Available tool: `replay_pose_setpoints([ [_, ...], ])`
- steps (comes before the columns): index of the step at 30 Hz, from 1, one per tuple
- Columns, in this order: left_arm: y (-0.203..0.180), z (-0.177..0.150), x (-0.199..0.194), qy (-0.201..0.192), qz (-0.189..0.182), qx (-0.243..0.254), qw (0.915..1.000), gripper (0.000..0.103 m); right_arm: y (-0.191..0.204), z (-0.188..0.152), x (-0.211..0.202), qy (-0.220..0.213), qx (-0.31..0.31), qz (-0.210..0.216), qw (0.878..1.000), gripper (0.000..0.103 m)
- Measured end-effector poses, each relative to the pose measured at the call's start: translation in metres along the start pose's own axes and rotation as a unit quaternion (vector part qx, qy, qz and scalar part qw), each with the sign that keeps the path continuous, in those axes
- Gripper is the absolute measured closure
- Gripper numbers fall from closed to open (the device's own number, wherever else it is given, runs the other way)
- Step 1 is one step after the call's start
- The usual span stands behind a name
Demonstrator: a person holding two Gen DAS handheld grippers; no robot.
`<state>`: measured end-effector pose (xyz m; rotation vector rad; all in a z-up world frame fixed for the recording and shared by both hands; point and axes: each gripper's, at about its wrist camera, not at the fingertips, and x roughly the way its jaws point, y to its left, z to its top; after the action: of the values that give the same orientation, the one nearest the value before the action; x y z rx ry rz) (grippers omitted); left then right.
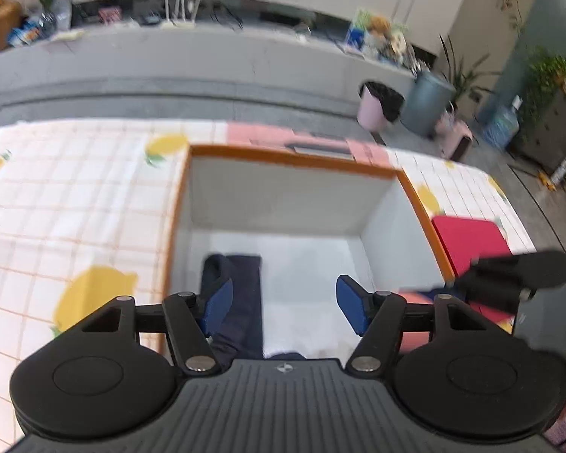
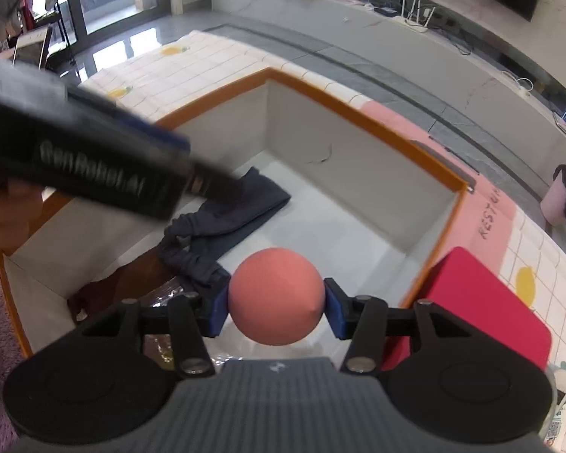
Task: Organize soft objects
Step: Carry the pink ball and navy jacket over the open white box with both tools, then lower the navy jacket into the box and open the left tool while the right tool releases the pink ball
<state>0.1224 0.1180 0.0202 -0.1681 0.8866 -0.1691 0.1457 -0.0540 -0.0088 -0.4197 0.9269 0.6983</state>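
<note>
A person's two hand-held tools work over a white storage box (image 2: 362, 173) with an orange rim, set on a tabletop covered by a lemon-print checked cloth (image 1: 75, 196). The left tool (image 1: 283, 302) hangs above the box with its blue pads spread wide and nothing between them; a dark navy garment (image 1: 241, 290) lies on the box floor just below, toward the left wall. In the right wrist view the same garment (image 2: 222, 222) sits crumpled near the middle of the box floor, partly crossed by the blurred black body of the left tool (image 2: 94, 166). The right tool (image 2: 277, 311) pinches a salmon-pink soft ball (image 2: 277, 296) between its blue pads, holding it above the near right part of the box. A red flat pad (image 2: 483, 309) rests on the cloth just outside the right wall of the box. Pink and grey bins (image 1: 400, 105) stand on the floor beyond the far right corner of the tabletop.
</note>
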Motion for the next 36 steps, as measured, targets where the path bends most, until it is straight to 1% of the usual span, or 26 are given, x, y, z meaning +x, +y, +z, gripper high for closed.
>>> replay_pose_setpoints([
  [2, 0.001, 0.001, -0.001, -0.010, 0.006, -0.002, 0.9999, 0.027, 0.007, -0.001, 0.008, 0.013, -0.010, -0.006, 1.000, 0.053],
  [3, 0.002, 0.002, 0.001, -0.010, 0.007, -0.004, 0.9999, 0.027, 0.010, -0.001, 0.012, 0.020, -0.018, -0.011, 1.000, 0.050],
  [5, 0.003, 0.001, 0.006, -0.002, 0.006, -0.008, 0.9999, 0.027, 0.019, -0.004, 0.016, 0.026, -0.036, -0.042, 0.998, 0.052],
  [7, 0.004, 0.000, 0.013, 0.010, 0.005, -0.007, 0.9999, 0.027, 0.022, -0.005, 0.020, 0.029, -0.040, -0.055, 0.997, 0.050],
  [8, 0.006, -0.001, 0.011, 0.013, 0.005, -0.008, 0.9999, 0.027, 0.023, -0.004, 0.021, 0.028, -0.041, -0.057, 0.997, 0.049],
  [12, 0.008, -0.001, 0.014, 0.018, 0.014, -0.019, 0.9996, 0.027, 0.020, -0.007, 0.017, 0.028, -0.043, -0.051, 0.997, 0.048],
  [16, 0.012, -0.002, 0.015, 0.023, 0.012, -0.030, 0.9992, 0.027, 0.016, -0.006, 0.011, 0.020, -0.029, -0.036, 0.999, 0.047],
  [18, 0.013, -0.001, 0.016, 0.023, 0.014, -0.030, 0.9992, 0.027, 0.018, -0.004, 0.009, 0.015, -0.031, -0.030, 0.999, 0.040],
  [20, 0.013, -0.002, 0.016, 0.022, 0.016, -0.032, 0.9991, 0.027, 0.020, -0.005, 0.005, 0.009, -0.035, -0.026, 0.999, 0.036],
  [23, 0.012, -0.002, 0.015, 0.019, 0.016, -0.031, 0.9992, 0.027, 0.022, -0.003, 0.003, 0.005, -0.033, -0.019, 0.999, 0.032],
  [25, 0.011, -0.002, 0.015, 0.018, 0.018, -0.028, 0.9993, 0.027, 0.023, -0.002, 0.003, 0.003, -0.030, -0.014, 0.999, 0.032],
  [26, 0.010, -0.002, 0.016, 0.018, 0.018, -0.023, 0.9994, 0.027, 0.023, -0.002, 0.002, 0.002, -0.027, -0.013, 1.000, 0.030],
  [27, 0.009, -0.003, 0.016, 0.018, 0.016, -0.016, 0.9996, 0.027, 0.023, -0.001, 0.002, 0.002, -0.025, -0.013, 1.000, 0.026],
  [28, 0.008, -0.004, 0.016, 0.018, 0.016, -0.011, 0.9996, 0.027, 0.023, -0.001, 0.002, 0.001, -0.026, -0.015, 1.000, 0.025],
  [31, 0.003, -0.005, 0.015, 0.015, 0.018, -0.004, 0.9997, 0.027, 0.024, 0.001, 0.000, -0.004, -0.025, -0.017, 1.000, 0.023],
  [33, 0.002, -0.004, 0.014, 0.013, 0.017, 0.001, 0.9998, 0.027, 0.022, 0.001, -0.002, -0.011, -0.018, -0.011, 1.000, 0.013],
  [35, 0.001, -0.004, 0.014, 0.013, 0.017, 0.000, 0.9998, 0.027, 0.023, 0.002, -0.007, -0.019, -0.016, -0.007, 1.000, 0.011],
  [36, 0.001, -0.003, 0.014, 0.014, 0.017, -0.002, 0.9998, 0.027, 0.023, 0.002, -0.010, -0.022, -0.016, -0.008, 1.000, 0.007],
])
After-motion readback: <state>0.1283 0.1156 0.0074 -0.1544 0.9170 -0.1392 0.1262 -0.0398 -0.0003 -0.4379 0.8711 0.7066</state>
